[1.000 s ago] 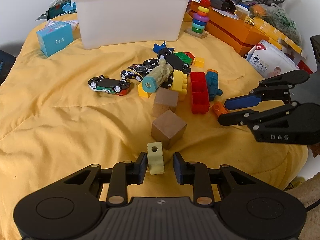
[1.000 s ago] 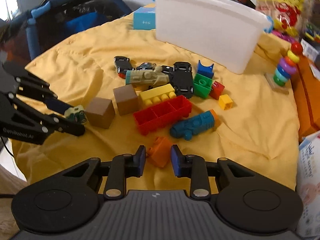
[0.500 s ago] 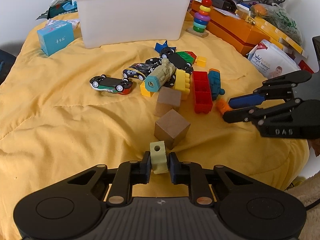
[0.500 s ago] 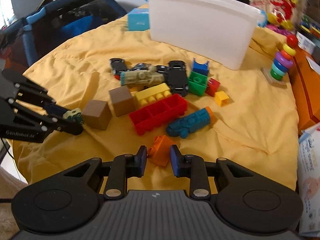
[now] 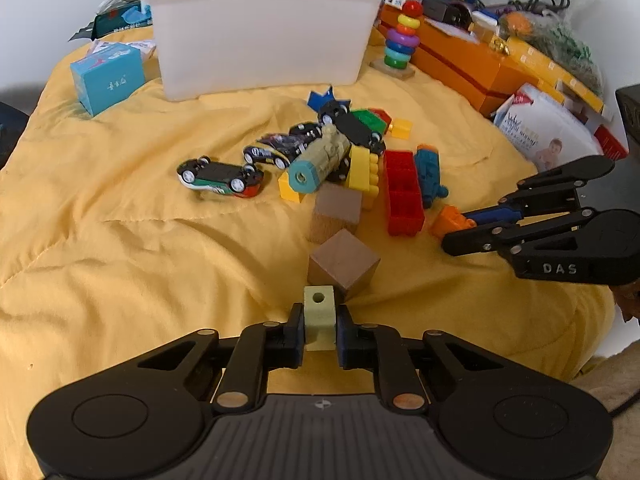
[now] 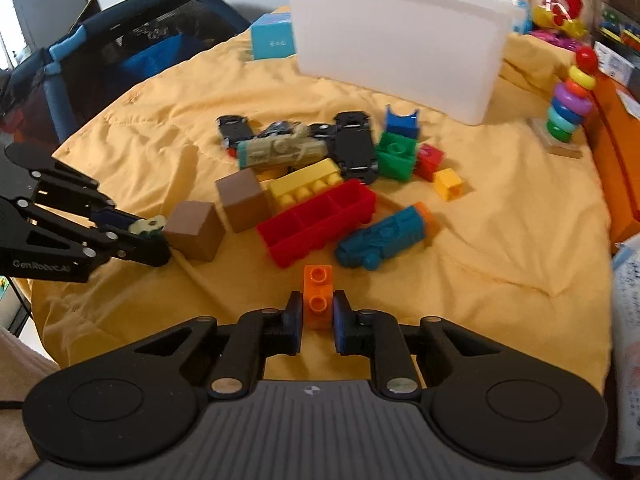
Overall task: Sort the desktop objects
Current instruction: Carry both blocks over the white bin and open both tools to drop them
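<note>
Over yellow cloth point(image 5: 120, 240), left tool point(image 5: 319, 326) clamps pale block point(image 5: 319, 316); right tool point(image 6: 318, 318) clamps orange brick point(image 6: 318, 296).

Rumpled yellow quilt point(image 5: 120, 240) under white bin point(image 5: 260, 36), toy cars, bricks, two brown wooden cubes point(image 5: 344, 264).

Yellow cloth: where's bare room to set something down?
Free: the cloth left of the upturned toy car, and near the white bin. Crowded: the brick and car pile around the red brick.
</note>
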`<state>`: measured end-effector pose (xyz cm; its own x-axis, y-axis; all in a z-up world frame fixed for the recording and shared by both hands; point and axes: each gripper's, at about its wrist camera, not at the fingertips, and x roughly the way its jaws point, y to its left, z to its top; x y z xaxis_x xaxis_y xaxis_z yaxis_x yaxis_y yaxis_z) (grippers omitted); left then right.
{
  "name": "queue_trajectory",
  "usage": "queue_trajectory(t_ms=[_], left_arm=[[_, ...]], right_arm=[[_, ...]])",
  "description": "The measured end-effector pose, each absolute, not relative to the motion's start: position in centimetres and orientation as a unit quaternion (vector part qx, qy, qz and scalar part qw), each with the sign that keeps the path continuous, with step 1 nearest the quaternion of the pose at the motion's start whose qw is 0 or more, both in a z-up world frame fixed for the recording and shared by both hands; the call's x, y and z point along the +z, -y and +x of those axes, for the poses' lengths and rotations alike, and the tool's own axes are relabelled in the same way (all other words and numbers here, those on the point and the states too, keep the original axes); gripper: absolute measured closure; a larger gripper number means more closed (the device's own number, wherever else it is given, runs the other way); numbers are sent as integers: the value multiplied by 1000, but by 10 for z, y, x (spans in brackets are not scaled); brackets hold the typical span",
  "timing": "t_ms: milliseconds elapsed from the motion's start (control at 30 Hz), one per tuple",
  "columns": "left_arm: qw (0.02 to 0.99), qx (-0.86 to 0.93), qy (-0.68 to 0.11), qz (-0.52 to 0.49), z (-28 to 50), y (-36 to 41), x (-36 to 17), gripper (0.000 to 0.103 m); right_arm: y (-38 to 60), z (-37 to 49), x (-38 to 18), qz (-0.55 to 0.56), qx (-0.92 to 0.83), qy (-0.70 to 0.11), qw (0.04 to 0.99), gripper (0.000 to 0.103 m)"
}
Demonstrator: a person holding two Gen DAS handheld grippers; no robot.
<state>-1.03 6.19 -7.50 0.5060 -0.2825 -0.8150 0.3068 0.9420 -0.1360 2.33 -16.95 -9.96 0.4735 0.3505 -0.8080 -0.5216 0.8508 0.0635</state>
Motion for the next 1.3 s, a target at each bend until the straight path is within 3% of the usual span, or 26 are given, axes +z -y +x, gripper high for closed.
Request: queue_trajectory(t_ms=[300, 633, 767, 833, 867, 967, 1133, 1233, 1300], left_arm=[[918, -164, -361, 8, 11, -76, 5, 86], [967, -146, -209, 17, 123, -80, 97, 86], [971, -115, -208, 39, 174, -68, 96, 84], [969, -105, -217, 52, 191, -62, 86, 72], [966, -103, -229, 54, 197, -59, 83, 65], [965, -105, -233, 63, 194, -54, 77, 63], [964, -117, -231, 56, 170, -62, 79, 51], [967, -118, -221, 53, 142, -66, 78, 35], [966, -121, -224, 55, 123, -68, 70, 32]], right_arm=[[185, 60, -34, -87, 229, -362, 899, 86], [156, 158, 35, -94, 198, -238, 946, 86], [154, 196, 41, -67, 167, -236, 955, 85], [152, 211, 34, -65, 148, -247, 955, 71], [151, 216, 30, -69, 147, -259, 952, 70], [158, 214, 21, -55, 145, -268, 951, 70], [170, 191, 28, -54, 166, -246, 953, 70], [177, 171, 26, -38, 183, -250, 950, 65], [180, 157, 19, -34, 196, -255, 946, 61]])
